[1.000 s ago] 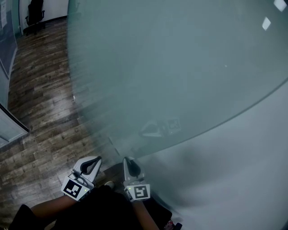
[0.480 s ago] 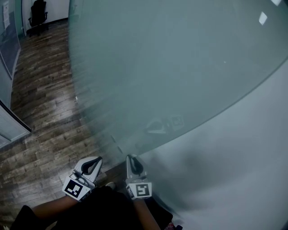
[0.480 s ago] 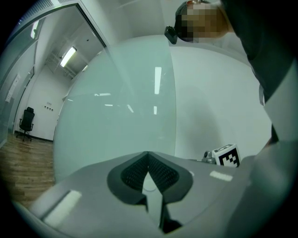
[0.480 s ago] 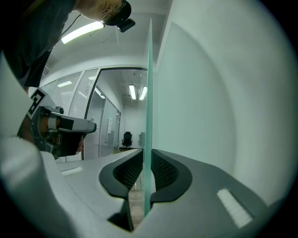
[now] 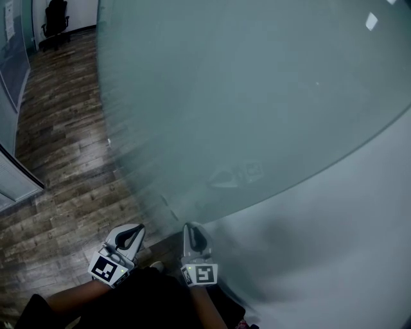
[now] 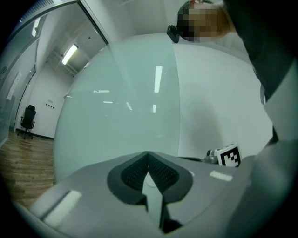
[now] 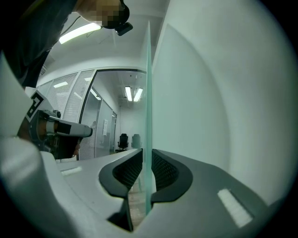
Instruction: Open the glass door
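Right gripper (image 7: 145, 175) clamping frosted glass door (image 5: 257, 96) edge, jaws just easing wider; left gripper (image 6: 149, 169) hanging closed, empty. Dark wood-plank floor (image 5: 58, 128) running toward black office chair (image 5: 54, 19).

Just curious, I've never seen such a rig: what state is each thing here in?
door: ajar, free edge gripped.
right gripper: shut on the door's edge.
left gripper: shut, empty.
ceiling lights: on.

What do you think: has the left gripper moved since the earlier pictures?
No. The left gripper sits at the same spot against the wooden floor.
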A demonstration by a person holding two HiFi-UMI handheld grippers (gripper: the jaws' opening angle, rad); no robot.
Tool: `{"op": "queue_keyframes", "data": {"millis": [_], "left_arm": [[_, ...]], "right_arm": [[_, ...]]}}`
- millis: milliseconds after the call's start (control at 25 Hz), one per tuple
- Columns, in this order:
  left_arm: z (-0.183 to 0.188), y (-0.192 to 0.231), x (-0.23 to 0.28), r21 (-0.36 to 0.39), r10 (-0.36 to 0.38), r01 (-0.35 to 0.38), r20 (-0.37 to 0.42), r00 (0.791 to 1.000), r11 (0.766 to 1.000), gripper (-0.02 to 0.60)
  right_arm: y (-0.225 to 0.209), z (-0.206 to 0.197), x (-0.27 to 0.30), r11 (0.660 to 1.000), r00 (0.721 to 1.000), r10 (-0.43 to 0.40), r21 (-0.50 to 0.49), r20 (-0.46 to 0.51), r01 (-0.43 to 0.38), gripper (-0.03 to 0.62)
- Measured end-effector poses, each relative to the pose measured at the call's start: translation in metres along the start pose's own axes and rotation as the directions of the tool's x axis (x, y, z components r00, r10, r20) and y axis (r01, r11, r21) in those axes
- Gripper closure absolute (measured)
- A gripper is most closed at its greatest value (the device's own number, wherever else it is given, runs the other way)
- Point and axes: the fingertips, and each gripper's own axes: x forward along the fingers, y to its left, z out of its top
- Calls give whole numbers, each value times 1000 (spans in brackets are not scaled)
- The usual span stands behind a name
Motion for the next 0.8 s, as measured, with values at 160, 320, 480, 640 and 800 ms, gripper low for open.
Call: {"op": "queue_keyframes", "data": {"millis": [160, 320, 480, 640, 800], "left_arm": [[-4, -2, 8, 21, -18, 19, -7, 1000, 1000, 581], [5, -6, 17, 32, -35, 35, 0, 999, 999, 581], [5, -7, 23, 33, -47, 47, -6, 999, 998, 581], [2, -7, 26, 34, -42, 42, -2, 999, 999, 581], [4, -8, 30, 27, -23, 23, -18, 1000, 999, 581]], "right_arm": [[-7, -2, 3, 1000, 1000, -12, 5, 1, 12, 528], [-15, -1, 2, 1000, 1000, -22, 17, -4, 22, 528], [-25, -1, 5, 999, 999, -34, 40, 3, 34, 526], [-35, -3, 7, 998, 999, -42, 48, 7, 42, 525], [-47, 0, 7, 997, 998, -56, 57, 14, 55, 523]]}}
